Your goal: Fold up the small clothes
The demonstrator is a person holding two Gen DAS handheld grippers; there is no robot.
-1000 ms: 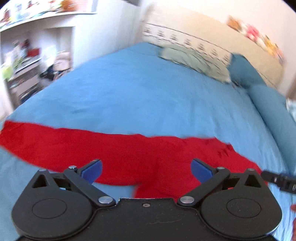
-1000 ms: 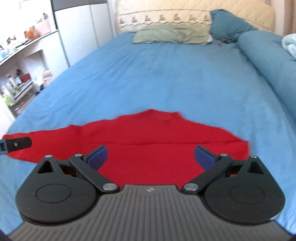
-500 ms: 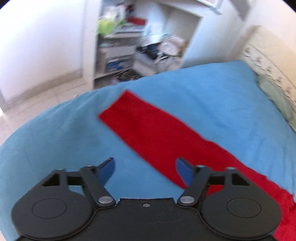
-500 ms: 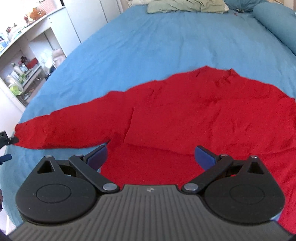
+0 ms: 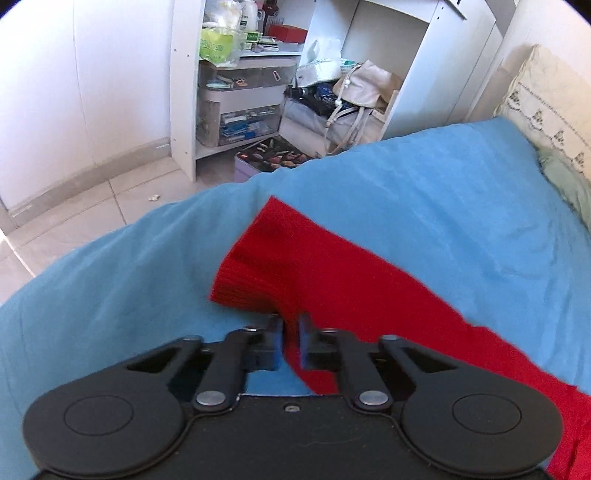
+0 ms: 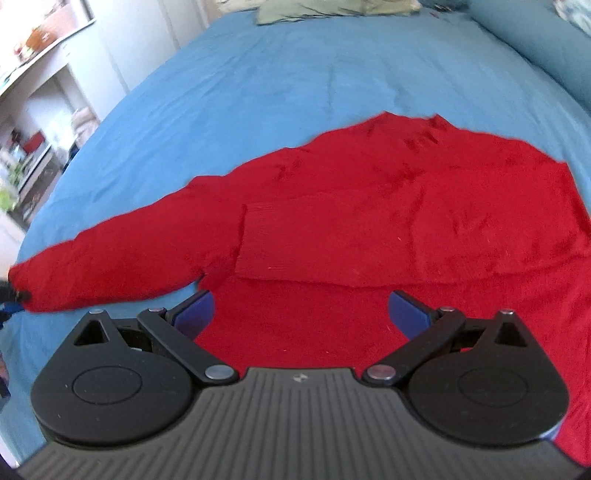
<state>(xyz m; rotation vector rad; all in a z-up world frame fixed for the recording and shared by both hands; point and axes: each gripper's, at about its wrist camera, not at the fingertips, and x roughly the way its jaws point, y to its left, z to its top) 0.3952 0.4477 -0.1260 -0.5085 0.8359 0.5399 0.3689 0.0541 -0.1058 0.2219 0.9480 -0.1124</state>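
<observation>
Red knit sweater [image 6: 369, 229] spread flat on the blue bed [image 6: 277, 74], its one outstretched sleeve [image 5: 295, 266] running away toward the bed's edge on the left side. Left tongs [image 5: 290, 341] drawn together on the near edge of that sleeve just behind the ribbed cuff [image 5: 243, 284], red fabric pinched between the blue pads; the cuff edge rises slightly off the bedcover. Right tongs [image 6: 301, 314] spread wide, holding nothing, poised above the lower body of the sweater, whose other sleeve appears already laid across the chest as a rectangular panel.

Key relation: the sleeve's long axis runs from the cuff, at the far left in the right wrist view, inward to the shoulder, so the garment body lies to the right of the gripped cuff. The left tongs are the nearer and already engaged; folding would probably call for carrying the cuff along that axis, inward over the chest. The right tongs lie close enough to the body to pin it should the cloth drag.

Background: shelves [image 5: 240, 74] and a bag [image 5: 365, 85] beside the bed; a green pillow [image 6: 332, 9] at its head.
</observation>
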